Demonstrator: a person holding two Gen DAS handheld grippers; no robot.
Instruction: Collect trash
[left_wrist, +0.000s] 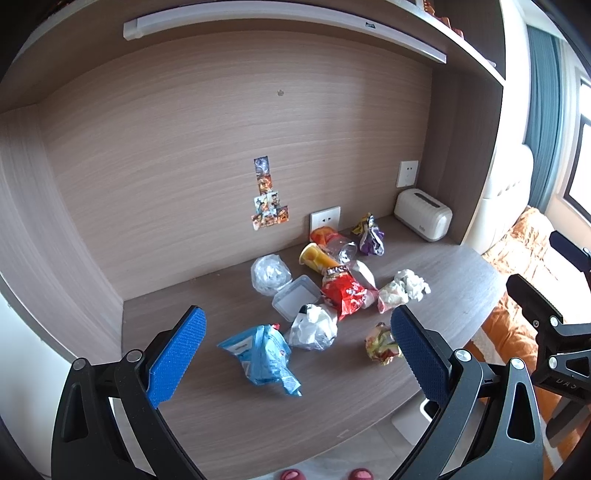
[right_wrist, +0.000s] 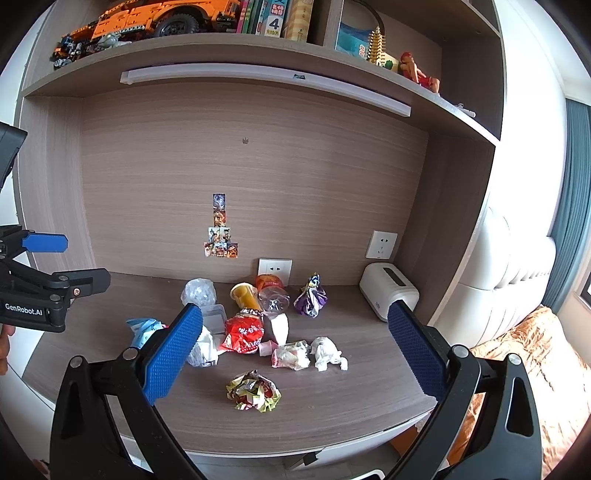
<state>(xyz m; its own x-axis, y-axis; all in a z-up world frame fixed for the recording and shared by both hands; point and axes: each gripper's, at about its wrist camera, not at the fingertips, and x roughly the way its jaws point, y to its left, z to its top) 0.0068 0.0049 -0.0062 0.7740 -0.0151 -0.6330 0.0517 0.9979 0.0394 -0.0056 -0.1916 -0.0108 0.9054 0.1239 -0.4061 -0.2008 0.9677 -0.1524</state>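
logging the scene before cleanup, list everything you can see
blue bag: 1, blue, front left of desk
red bag: 1, red, pile centre
yellow wrapper: 1, yellow-red, nearest front edge
purple wrapper: 1, purple, back right
yellow cup: 1, yellow, on its side
clear box: 1, clear, beside red bag
tissues: several, white, right of pile
tissue box: 1, white, right corner
sockets: 2, white, back wall
stickers: cluster, wall
toy truck: 1, orange, top shelf
left fingers: open
right fingers: open

Trash pile (right_wrist: 251, 325) lies mid-desk (right_wrist: 351, 417), before the wall socket (right_wrist: 274, 270); the toaster (right_wrist: 388, 291) stands at its right.
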